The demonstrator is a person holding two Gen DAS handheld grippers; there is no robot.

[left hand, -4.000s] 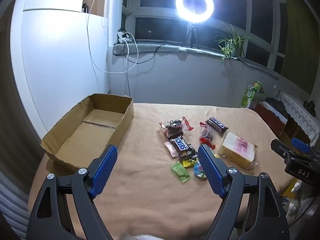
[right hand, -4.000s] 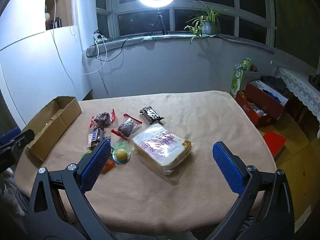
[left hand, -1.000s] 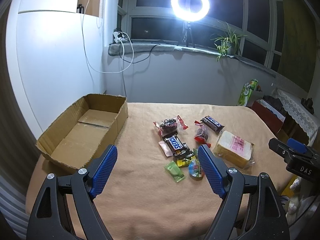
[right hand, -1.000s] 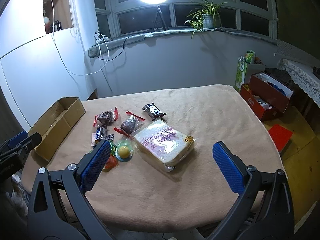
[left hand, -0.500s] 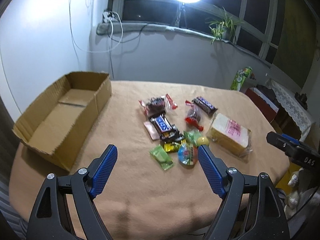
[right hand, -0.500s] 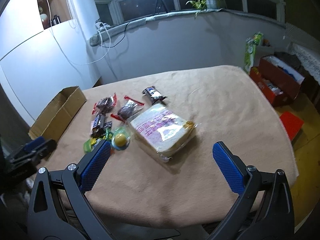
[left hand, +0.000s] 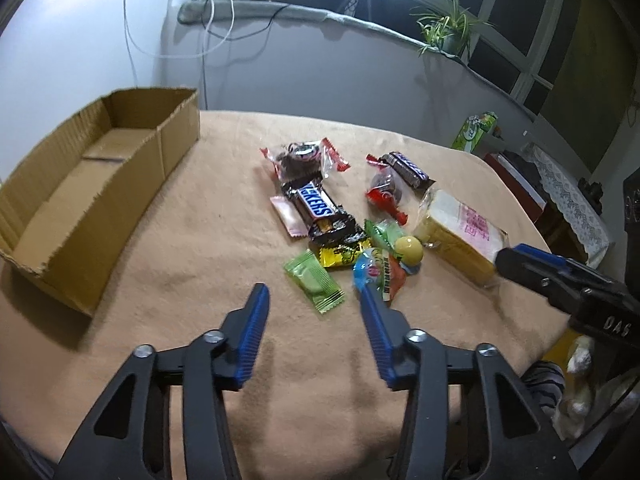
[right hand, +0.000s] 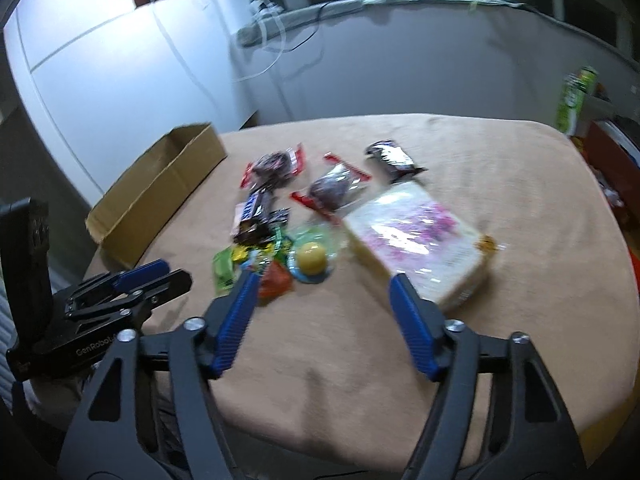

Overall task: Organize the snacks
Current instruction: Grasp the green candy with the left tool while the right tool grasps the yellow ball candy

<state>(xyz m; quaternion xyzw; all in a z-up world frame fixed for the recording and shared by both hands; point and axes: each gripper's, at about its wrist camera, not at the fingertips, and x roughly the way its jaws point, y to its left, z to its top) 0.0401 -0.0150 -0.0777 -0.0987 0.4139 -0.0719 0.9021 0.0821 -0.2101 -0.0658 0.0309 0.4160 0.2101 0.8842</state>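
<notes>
1. The left gripper hangs over the table. Its jaws are apart and hold nothing.
2. A green candy packet lies flat on the table, right in front of the gap between the left jaws.
3. The right gripper is over the table too. Its jaws are apart and hold nothing.
4. The right finger of the right gripper is just beside the near edge of the wrapped bread.
5. The snacks lie in a bunch in the middle of the table. A Snickers bar lies beside a pink packet.
6. A yellow ball sits in a clear wrapper near a yellow candy packet and an orange one.
7. Two brown treats in red and clear wrappers lie farther back, next to a dark chocolate bar.
8. An open cardboard box sits at the left edge of the table, well apart from the snacks. No snack shows inside it.
9. The right wrist view is blurry.
10. A potted plant stands on the window sill behind the table.
</notes>
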